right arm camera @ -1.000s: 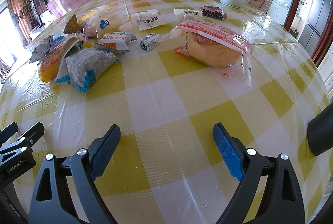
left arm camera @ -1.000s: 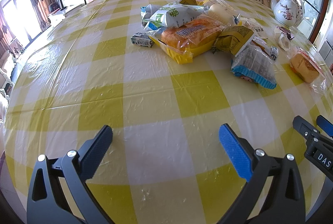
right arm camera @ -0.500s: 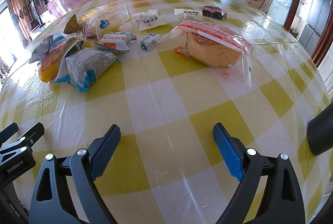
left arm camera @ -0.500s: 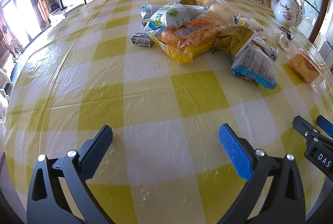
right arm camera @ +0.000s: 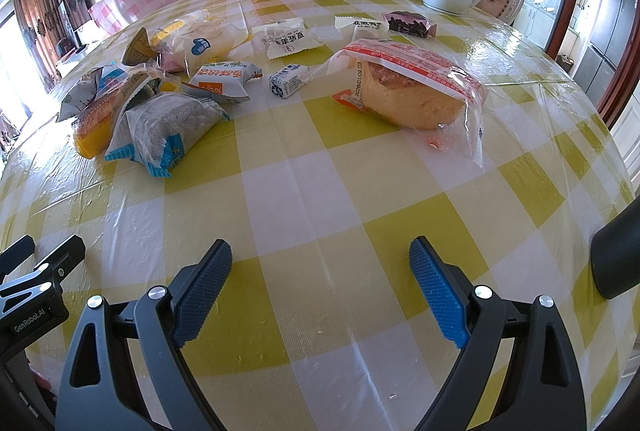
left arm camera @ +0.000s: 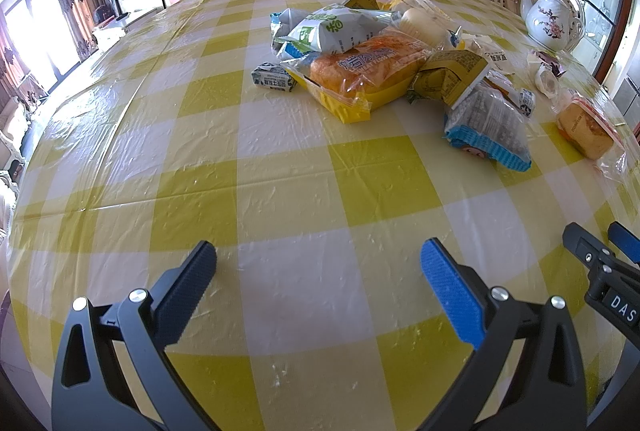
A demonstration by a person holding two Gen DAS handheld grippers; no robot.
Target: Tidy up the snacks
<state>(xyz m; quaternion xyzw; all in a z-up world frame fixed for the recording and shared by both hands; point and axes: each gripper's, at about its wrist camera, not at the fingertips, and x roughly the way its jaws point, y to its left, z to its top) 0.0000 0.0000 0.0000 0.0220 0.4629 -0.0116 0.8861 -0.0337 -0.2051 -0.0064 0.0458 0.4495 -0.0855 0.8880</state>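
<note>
No movement is noted since the earlier frames. Left gripper [left arm camera: 318, 283] and right gripper [right arm camera: 320, 281] are held wide open, empty. Crinkly wrapped snacks [left arm camera: 372, 71] are piled mid-tablecloth [left arm camera: 280, 199]. Bagged cake [right arm camera: 412, 91] is seen close only from the right.

Left hand-held gripper [left arm camera: 318, 267] & right hand-held gripper [right arm camera: 320, 265] both agape.
</note>
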